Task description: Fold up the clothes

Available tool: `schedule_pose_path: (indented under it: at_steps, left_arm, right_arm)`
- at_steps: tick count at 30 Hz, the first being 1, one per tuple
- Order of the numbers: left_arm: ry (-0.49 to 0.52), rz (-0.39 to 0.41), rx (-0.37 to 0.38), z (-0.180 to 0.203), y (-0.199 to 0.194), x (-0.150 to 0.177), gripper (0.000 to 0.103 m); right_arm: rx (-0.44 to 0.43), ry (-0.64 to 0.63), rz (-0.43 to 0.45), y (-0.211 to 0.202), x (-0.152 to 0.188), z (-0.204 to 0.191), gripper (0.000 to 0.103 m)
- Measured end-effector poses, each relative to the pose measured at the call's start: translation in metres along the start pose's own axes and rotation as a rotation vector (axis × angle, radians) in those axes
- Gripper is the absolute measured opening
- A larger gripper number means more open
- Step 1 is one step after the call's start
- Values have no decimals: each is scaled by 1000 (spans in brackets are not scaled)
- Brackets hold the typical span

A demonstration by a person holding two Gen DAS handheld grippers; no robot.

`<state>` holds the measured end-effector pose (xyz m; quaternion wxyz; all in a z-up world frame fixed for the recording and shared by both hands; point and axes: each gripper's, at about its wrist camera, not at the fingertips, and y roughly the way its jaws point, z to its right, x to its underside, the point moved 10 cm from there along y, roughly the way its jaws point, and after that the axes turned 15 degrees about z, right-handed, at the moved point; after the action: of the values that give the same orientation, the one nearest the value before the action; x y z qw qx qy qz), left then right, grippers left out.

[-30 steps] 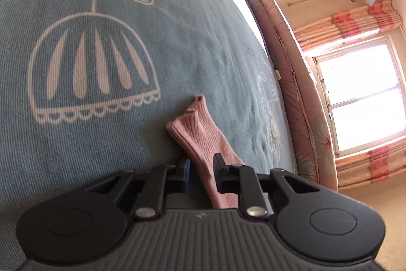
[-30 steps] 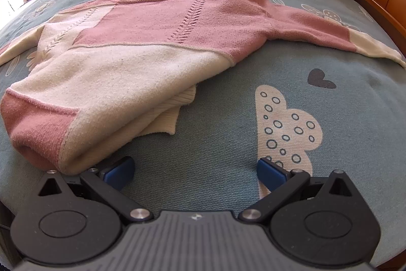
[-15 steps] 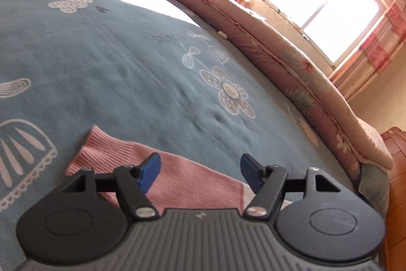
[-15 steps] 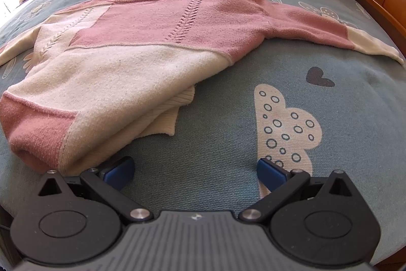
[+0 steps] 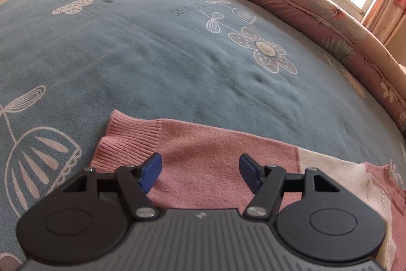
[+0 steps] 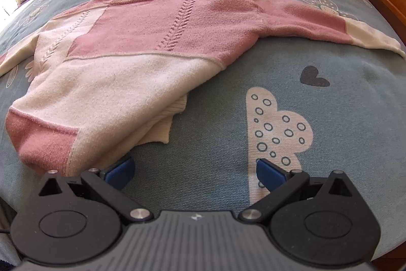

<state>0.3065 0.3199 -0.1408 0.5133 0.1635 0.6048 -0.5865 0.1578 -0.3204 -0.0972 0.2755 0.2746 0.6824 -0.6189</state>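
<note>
Lying flat on the bed (image 5: 142, 55), the sweater's pink sleeve (image 5: 203, 159) sits below the left gripper (image 5: 198, 170), fingers apart, apparently untouched; right gripper (image 6: 194, 170) fingers apart beside the sweater (image 6: 132, 50) hem.

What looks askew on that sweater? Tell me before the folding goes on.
The sweater lies crooked on the bedspread: its bottom hem is rumpled and doubled under near the right gripper. Both sleeves are spread flat. No damage shows.
</note>
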Motion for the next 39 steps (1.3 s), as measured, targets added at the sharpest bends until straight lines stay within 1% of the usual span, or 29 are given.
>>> schedule_pose_path:
  at_steps: [2, 4, 5, 7, 8, 9, 12, 15, 16, 17, 19, 20, 21, 23, 25, 27, 28, 29, 30, 31, 33, 34, 35, 37, 38, 39]
  left_arm:
    - [87, 13, 127, 50, -8, -4, 70]
    - [141, 15, 245, 100, -14, -4, 73]
    - [152, 4, 310, 129, -16, 1, 73]
    - [171, -21, 443, 186, -20, 10, 77]
    - [171, -40, 481, 207, -19, 17, 78]
    - [170, -59, 516, 226, -17, 24, 78]
    - [162, -101, 516, 248, -3, 45, 78]
    - [154, -143, 512, 269, 11, 66, 78]
    - [146, -156, 501, 267, 18, 71, 78]
    - [137, -168, 488, 265, 25, 76, 78]
    - [121, -157, 479, 262, 34, 76, 78]
    - [114, -142, 475, 261, 37, 74, 78]
    - [116, -134, 459, 261, 41, 72, 78]
    - [119, -119, 425, 263, 51, 67, 78]
    - [122, -104, 393, 267, 59, 61, 78]
    - [123, -103, 377, 271, 65, 57, 78]
    - [117, -113, 382, 271, 63, 56, 78]
    - [111, -125, 388, 271, 61, 55, 78]
    - [97, -131, 421, 272, 53, 53, 78]
    - [94, -131, 461, 274, 46, 53, 78]
    - [100, -136, 539, 281, 35, 55, 79]
    - [108, -144, 577, 286, 32, 57, 80]
    - [114, -166, 609, 292, 32, 61, 80]
    - [126, -229, 636, 303, 39, 73, 81]
    - [131, -261, 637, 307, 45, 79, 82]
    - [132, -269, 637, 309, 49, 82, 83]
  right_arm:
    - [-10, 3, 66, -14, -26, 5, 103]
    - [-18, -28, 143, -21, -60, 9, 103]
    - [-20, -49, 179, -20, -78, 10, 103]
    - [-30, -72, 238, -7, -110, 12, 103]
    - [-46, -66, 267, 3, -125, 13, 103]
    - [-81, -36, 286, 16, -139, 14, 103]
    - [-217, 85, 300, 61, -169, 13, 103]
    - [-330, 174, 271, 108, -185, 7, 103]
    - [-353, 186, 262, 123, -188, 4, 103]
    - [-347, 182, 249, 139, -190, 3, 103]
    - [-286, 181, 203, 177, -188, 7, 103]
    - [-257, 171, 203, 192, -188, 11, 103]
    - [-235, 156, 228, 203, -191, 14, 103]
    - [-197, 135, 254, 219, -201, 18, 103]
    - [-131, 119, 246, 233, -211, 26, 103]
    - [-109, 130, 221, 237, -217, 32, 103]
    - [-105, 141, 207, 238, -220, 36, 103]
    - [-97, 147, 196, 235, -221, 38, 103]
    - [-86, 143, 202, 225, -223, 37, 103]
    - [-97, 131, 221, 212, -224, 33, 103]
    - [-191, 104, 244, 194, -222, 16, 103]
    - [-219, 89, 234, 195, -218, 8, 103]
    - [-222, 70, 206, 202, -214, 1, 103]
    - [-175, 50, 154, 226, -207, -1, 103]
    - [-152, 35, 160, 236, -207, 0, 103]
    - [-135, 13, 192, 242, -211, 0, 103]
